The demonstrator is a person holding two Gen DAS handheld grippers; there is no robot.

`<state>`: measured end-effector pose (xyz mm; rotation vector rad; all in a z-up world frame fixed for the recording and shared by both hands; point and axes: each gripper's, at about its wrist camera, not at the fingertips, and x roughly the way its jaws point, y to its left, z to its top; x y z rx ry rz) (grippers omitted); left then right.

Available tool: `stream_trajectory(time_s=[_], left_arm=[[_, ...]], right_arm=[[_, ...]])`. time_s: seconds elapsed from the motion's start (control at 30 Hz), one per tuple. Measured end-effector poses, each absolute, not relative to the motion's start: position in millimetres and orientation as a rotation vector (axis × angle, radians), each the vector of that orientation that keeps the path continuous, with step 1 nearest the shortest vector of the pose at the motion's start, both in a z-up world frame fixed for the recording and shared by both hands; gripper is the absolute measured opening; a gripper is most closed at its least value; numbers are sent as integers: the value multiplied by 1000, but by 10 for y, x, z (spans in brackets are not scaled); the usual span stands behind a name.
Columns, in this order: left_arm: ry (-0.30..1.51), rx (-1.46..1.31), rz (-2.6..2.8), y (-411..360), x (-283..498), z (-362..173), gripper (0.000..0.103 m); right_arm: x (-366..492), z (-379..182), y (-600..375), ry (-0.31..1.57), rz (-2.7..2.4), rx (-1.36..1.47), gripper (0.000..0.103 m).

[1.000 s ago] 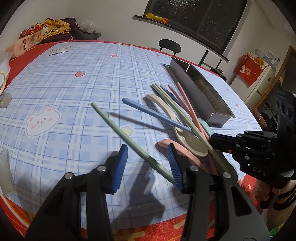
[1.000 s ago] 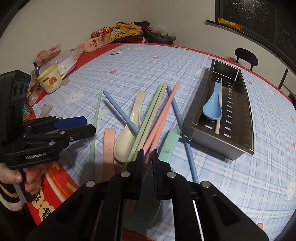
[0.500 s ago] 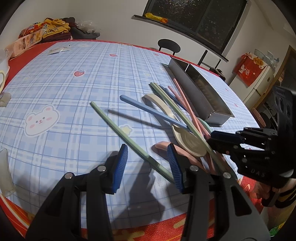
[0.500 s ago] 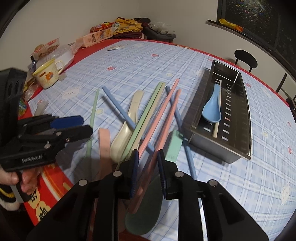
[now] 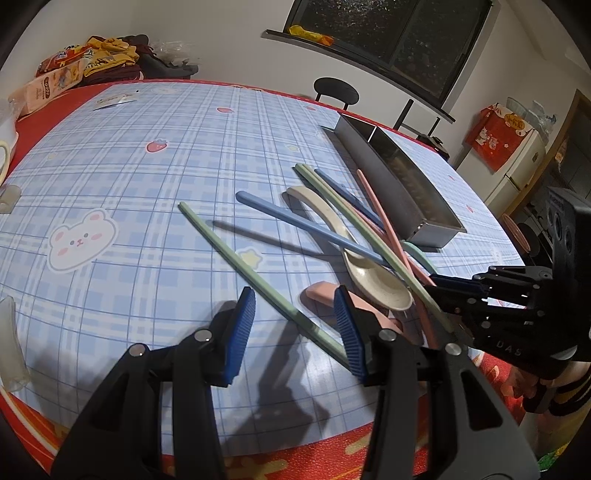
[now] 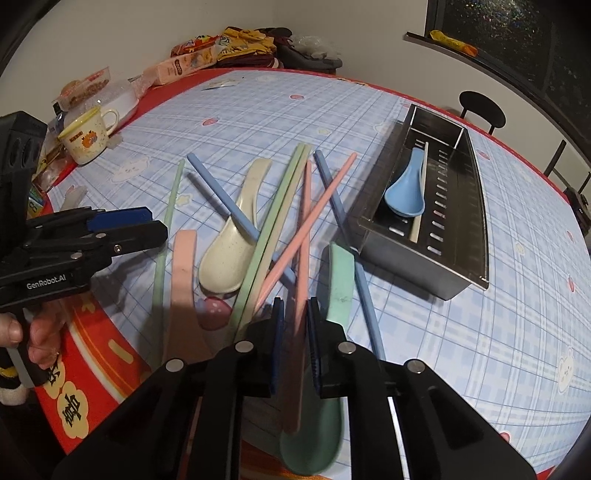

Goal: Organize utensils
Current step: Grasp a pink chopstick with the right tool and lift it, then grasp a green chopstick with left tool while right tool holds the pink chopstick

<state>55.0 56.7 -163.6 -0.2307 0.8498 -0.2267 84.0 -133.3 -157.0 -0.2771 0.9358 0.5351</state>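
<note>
The right tongs point(image 6: 294, 325) straddle a long pink plastic chopstick point(image 6: 304, 236) in the tabletop pile, apparently not yet pinching; the left tongs point(image 5: 295, 325) hover spread. Close squarely near its end, then lift clear toward the perforated steel tray point(image 6: 461, 206).

White walls, dark window point(image 5: 391, 33) w/ sill above a black chair point(image 5: 336, 90); fridge point(image 5: 517, 166) at right; worktop point(image 5: 147, 177) under blue plaid cloth, red edge
</note>
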Motion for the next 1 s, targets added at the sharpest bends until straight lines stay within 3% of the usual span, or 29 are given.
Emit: stream_trajectory(time_s=[0.17,0.63,1.0], left_arm=[[856,-223,-224,550,556,-1644,46],[908,-84,-137,345,595,-1654,47],[974,72,-51,4,541,-1669,58]], right_arm=[[876,-1584,-1380,928,542,-233,7],[977,-1318,-1651,786,591,-27,7],[1131,-1301,-1691,706,720,56,7]])
